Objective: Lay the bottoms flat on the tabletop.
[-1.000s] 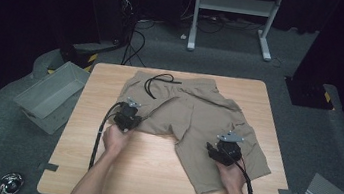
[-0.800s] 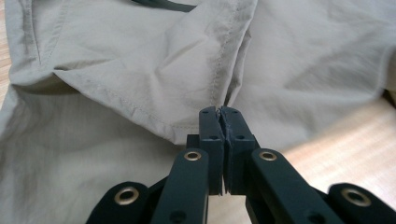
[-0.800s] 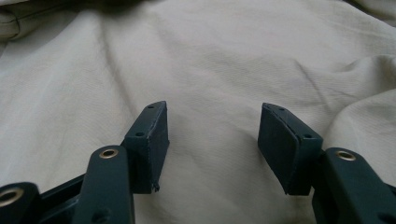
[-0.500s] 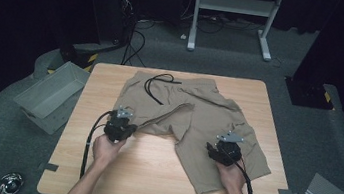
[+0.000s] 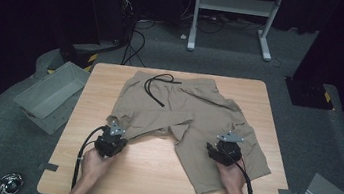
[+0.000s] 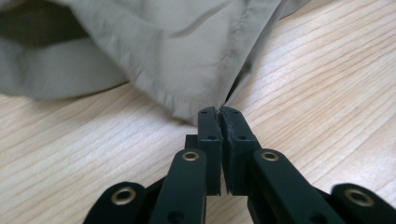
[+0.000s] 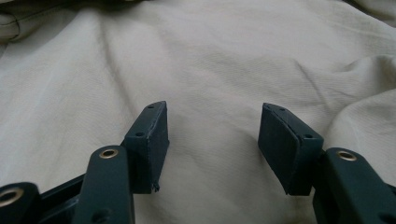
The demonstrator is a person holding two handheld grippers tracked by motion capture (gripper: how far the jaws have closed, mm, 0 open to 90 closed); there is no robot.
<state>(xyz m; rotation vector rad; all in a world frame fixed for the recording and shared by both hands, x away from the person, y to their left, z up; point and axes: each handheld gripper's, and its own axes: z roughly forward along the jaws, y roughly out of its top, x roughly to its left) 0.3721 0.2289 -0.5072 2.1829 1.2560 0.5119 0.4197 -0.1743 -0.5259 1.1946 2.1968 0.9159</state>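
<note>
A wooden table (image 5: 159, 176) is set on grey carpet, with a grey bin (image 5: 49, 93) at its left. Tan shorts (image 5: 183, 108) with a black drawstring (image 5: 156, 87) are spread across its middle. A hem corner is pinched by the left gripper (image 6: 219, 112); the right gripper (image 7: 212, 135) is held wide over the right leg.
</note>
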